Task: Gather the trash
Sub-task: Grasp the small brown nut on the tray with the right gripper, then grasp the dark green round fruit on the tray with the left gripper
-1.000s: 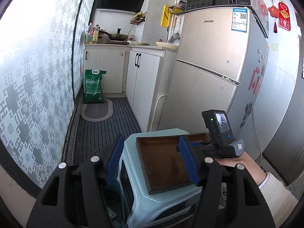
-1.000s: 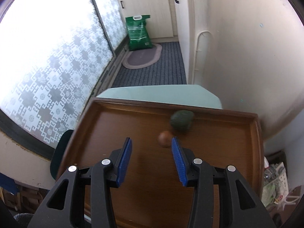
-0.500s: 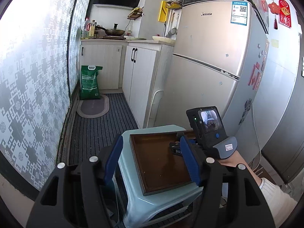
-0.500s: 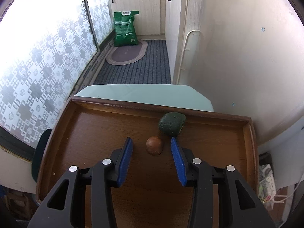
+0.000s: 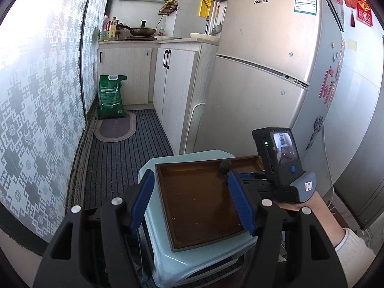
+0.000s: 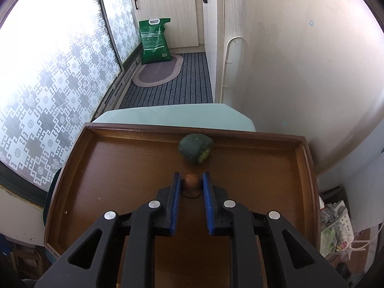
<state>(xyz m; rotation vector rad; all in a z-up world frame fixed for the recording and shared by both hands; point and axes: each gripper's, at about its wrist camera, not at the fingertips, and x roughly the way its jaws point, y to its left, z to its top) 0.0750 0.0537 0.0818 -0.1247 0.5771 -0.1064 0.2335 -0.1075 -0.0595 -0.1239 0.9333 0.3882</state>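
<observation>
A brown wooden tray point(image 6: 120, 163) lies on a pale blue stool point(image 6: 172, 115). On it are a small brown round pit point(image 6: 190, 184) and a dark green avocado piece point(image 6: 195, 147) near the far rim. My right gripper point(image 6: 190, 183) has its blue pads closed against both sides of the pit, low on the tray. In the left wrist view the tray point(image 5: 192, 199) and stool point(image 5: 148, 168) sit ahead; my left gripper point(image 5: 192, 201) is open and empty above them. The avocado piece point(image 5: 225, 165) shows at the tray's far edge, beside the right gripper's body.
A fridge point(image 5: 264, 72) and white cabinets point(image 5: 177, 84) stand to the right of the stool. A green sack point(image 5: 111, 97) and an oval mat point(image 5: 115, 127) lie down the narrow striped floor. A patterned window point(image 5: 36, 96) runs along the left. A plastic bag point(image 6: 336, 235) lies right of the tray.
My right gripper moved forward and down, and its jaws closed on the brown pit. The left gripper drew back and up a little, still open.
</observation>
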